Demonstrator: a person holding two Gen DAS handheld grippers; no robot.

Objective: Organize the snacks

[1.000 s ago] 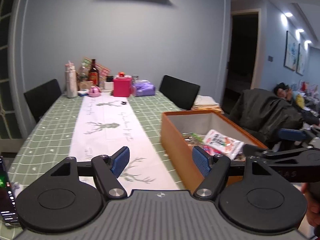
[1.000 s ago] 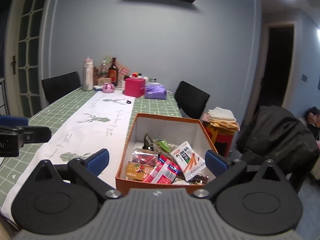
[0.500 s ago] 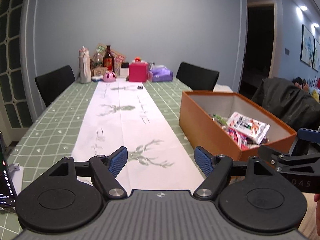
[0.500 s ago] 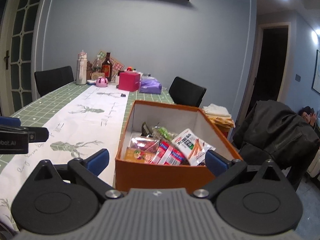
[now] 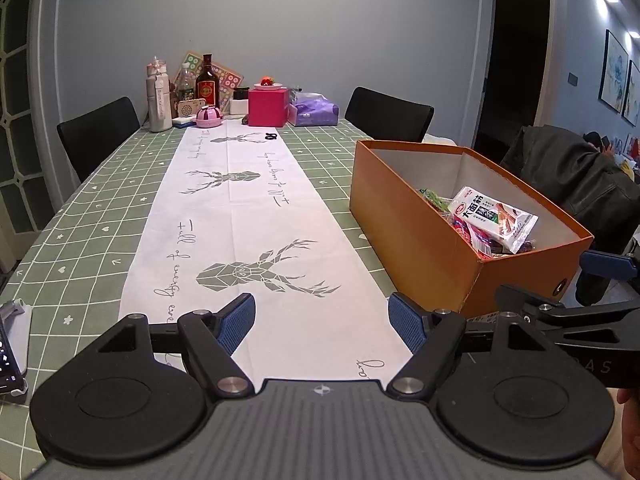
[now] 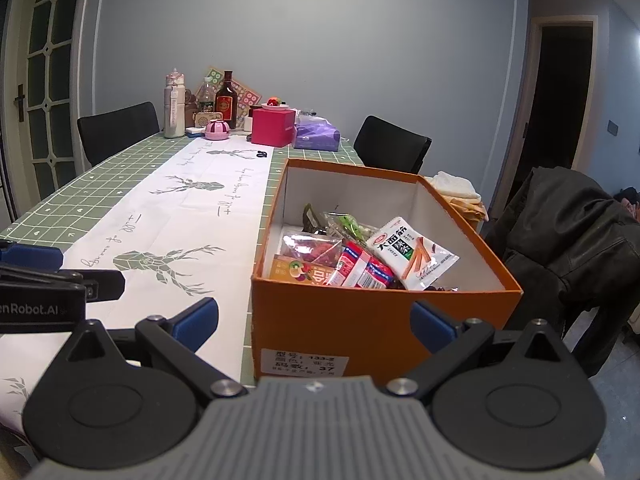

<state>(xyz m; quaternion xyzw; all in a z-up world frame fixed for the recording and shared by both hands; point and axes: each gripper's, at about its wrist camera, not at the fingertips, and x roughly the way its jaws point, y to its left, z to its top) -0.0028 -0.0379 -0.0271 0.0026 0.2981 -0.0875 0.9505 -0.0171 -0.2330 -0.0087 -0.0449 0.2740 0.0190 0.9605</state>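
An orange cardboard box (image 6: 360,320) stands at the table's right edge, also in the left wrist view (image 5: 420,240). It holds several snack packets, with a white packet (image 6: 414,254) on top, seen in the left wrist view too (image 5: 492,218). My right gripper (image 6: 316,318) is open and empty, just in front of the box's near end. My left gripper (image 5: 322,322) is open and empty over the white table runner (image 5: 240,220), left of the box.
Bottles (image 5: 207,84), a pink box (image 5: 267,107) and a purple tissue pack (image 5: 314,110) crowd the table's far end. Black chairs (image 5: 388,114) stand on both sides. A dark jacket (image 6: 572,232) hangs on a chair right of the box. A phone (image 5: 8,352) lies at the near left.
Both grippers have dropped lower and pulled back toward the table's near edge. The box now appears higher and closer in the right wrist view. Jaws stayed open.
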